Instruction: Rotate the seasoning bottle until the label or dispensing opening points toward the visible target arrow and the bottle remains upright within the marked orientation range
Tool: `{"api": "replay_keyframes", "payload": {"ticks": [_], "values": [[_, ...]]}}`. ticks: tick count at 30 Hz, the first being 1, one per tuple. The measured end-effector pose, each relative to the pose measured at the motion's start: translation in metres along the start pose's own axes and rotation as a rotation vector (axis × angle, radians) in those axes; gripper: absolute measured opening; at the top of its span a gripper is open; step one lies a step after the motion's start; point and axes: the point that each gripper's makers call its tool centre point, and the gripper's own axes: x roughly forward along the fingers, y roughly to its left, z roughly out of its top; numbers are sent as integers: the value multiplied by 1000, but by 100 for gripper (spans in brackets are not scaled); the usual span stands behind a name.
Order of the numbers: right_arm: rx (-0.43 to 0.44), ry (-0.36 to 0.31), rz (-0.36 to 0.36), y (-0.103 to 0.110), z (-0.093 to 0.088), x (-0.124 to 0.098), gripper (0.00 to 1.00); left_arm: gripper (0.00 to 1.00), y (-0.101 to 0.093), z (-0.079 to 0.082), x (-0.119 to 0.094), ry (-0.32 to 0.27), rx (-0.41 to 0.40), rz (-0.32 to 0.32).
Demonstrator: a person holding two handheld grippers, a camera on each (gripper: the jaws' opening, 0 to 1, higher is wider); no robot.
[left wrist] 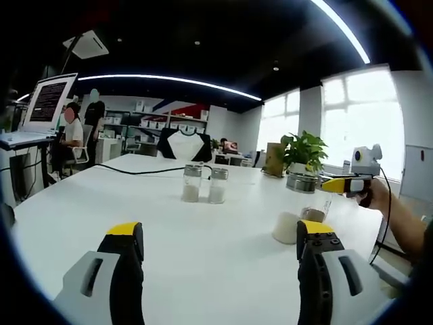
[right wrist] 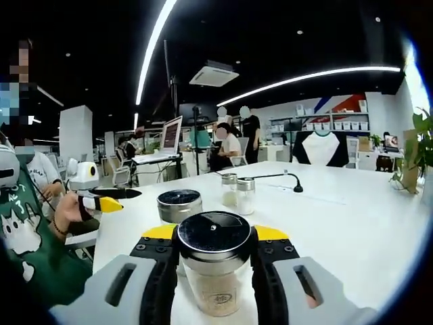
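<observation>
Left gripper view: the left tongs (left wrist: pixel 220 247) stand open, their two yellow-tipped jaws well apart over the white table (left wrist: pixel 203 264), with nothing between them. Ahead of the jaws, near the middle of the table, stand two small glass shakers (left wrist: pixel 203 184) side by side, just touching or nearly so. A black cable (left wrist: pixel 135 171) runs across the table beyond them. To the right of the right jaw the right tongs (left wrist: pixel 342 184) come into view, held in a hand (left wrist: pixel 377 196); below them stands a seasoning bottle (left wrist: pixel 301 203) with a metal cap, and a pale jar base (left wrist: pixel 287 227) sits just beside the right jaw. A potted plant (left wrist: pixel 304 150) stands farther back on the right.

Right gripper view: the right tongs (right wrist: pixel 215 254) are closed on the seasoning bottle (right wrist: pixel 214 267), one jaw pressing each side just under its dark round cap. The bottle stands upright on the table (right wrist: pixel 352 223). Just beyond it sits a second metal-capped jar (right wrist: pixel 178 204), and farther on the two shakers (right wrist: pixel 237 192). To the left of the jaws the left tongs (right wrist: pixel 111 198) are held by a person in a green shirt (right wrist: pixel 30 230).
</observation>
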Motion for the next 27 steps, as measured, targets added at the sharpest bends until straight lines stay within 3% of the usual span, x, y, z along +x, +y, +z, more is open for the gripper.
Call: {"api": "replay_keyframes", "payload": {"ticks": [18, 27], "values": [[1, 26, -229, -7, -3, -1, 40, 99, -4, 0, -2, -11, -12, 3], [16, 34, -302, -10, -5, -2, 40, 99, -5, -2, -2, -6, -16, 8]]}}
